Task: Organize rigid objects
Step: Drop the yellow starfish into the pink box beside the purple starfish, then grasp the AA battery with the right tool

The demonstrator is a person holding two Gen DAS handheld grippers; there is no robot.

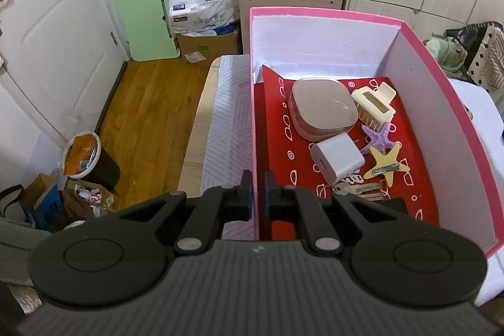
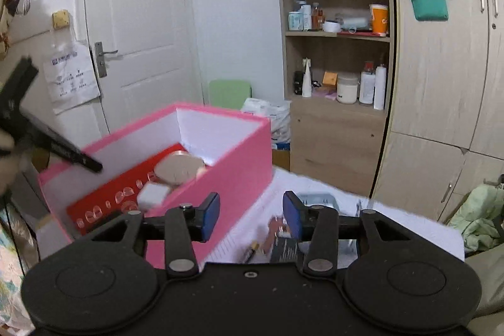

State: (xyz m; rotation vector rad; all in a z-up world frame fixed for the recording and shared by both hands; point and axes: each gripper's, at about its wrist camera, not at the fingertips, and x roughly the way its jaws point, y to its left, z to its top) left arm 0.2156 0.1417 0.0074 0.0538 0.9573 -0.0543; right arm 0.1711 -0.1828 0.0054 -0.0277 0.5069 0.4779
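Room: bedroom, table (image 1: 226, 103) under white patterned cloth.
Pink box (image 1: 441, 103): on table, holding organized items.
Left hand-held gripper (image 1: 257, 194): nearly closed, pinching box's left wall.
Right hand-held gripper (image 2: 251, 214): open, empty.
Loose items (image 2: 277, 236): at 6 o'clock, just below right fingertips; right nearer; axis unclear, blurred.

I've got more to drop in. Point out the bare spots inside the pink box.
Free: the red liner strip between the left wall and the white charger; the white floor behind the brown case. Crowded: the right half, around both starfish clips.
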